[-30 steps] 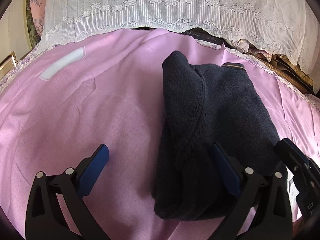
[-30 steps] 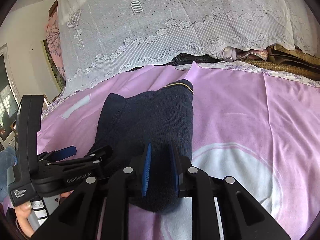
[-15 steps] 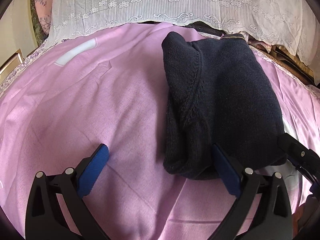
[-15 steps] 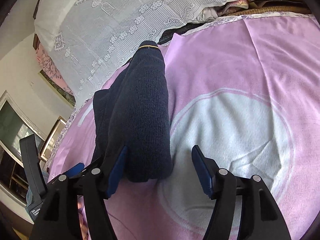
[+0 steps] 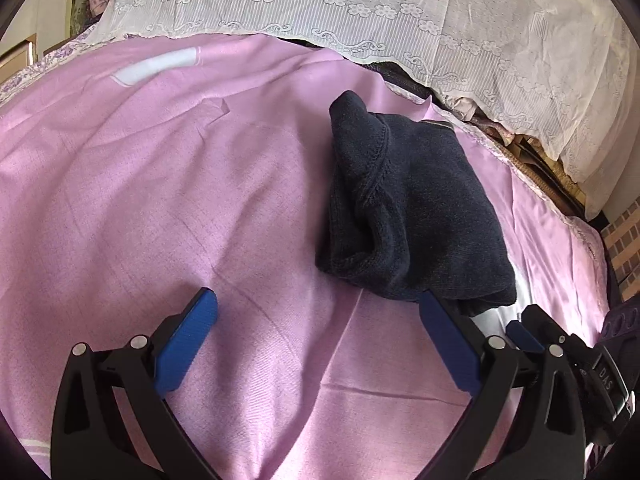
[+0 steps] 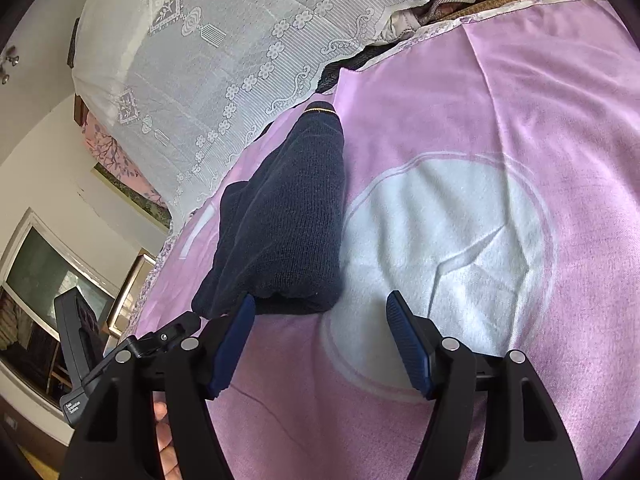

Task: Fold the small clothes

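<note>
A dark navy knit garment [image 5: 408, 208] lies folded in a compact bundle on the pink bedsheet [image 5: 180, 200]; it also shows in the right wrist view [image 6: 288, 224], with a thin gold stripe at its far end. My left gripper [image 5: 320, 312] is open and empty, just short of the bundle's near edge, its right pad at that edge. My right gripper [image 6: 320, 312] is open and empty, its left pad beside the bundle's near end. The right gripper's tip shows in the left wrist view [image 5: 536, 328].
A white lace cover [image 5: 360, 12] drapes over a pile at the back of the bed. The sheet has a white circle print [image 6: 448, 240] right of the garment. A window and picture frame [image 6: 48, 276] stand at the left. Brick wall [image 5: 624, 236] at far right.
My right gripper has opened and let go of the garment's near end. Both grippers have pulled back, so the bundle lies farther away on the sheet.
</note>
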{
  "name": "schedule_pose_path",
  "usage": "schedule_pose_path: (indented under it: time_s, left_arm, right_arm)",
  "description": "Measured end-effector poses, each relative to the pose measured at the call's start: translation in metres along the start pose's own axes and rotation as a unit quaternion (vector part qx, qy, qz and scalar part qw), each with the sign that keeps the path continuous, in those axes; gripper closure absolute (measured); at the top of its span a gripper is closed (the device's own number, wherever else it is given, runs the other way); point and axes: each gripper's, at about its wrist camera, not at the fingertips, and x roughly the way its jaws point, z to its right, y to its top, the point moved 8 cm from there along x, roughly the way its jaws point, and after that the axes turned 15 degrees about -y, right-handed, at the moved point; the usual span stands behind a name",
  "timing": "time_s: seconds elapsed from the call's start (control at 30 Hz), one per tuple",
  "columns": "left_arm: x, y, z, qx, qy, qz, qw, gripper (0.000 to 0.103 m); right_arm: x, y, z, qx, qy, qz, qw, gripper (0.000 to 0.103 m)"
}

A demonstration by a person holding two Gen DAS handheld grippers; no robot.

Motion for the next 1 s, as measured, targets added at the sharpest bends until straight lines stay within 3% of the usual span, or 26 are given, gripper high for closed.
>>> schedule_pose_path:
  time_s: [0.4, 1.0]
  left_arm:
    - [0.024, 0.023, -0.003, -0.038, -0.065, -0.017, 0.9970, 0.004]
    - [0.055, 0.039, 0.008, 0.008, -0.091, -0.056, 0.9943, 0.004]
  right_arm:
    - [0.000, 0.004, 0.001, 0.021, 0.018, -0.001, 1.000, 0.028]
    - [0.009, 0.019, 0.001, 0.061, 0.058, 0.002, 0.996, 0.021]
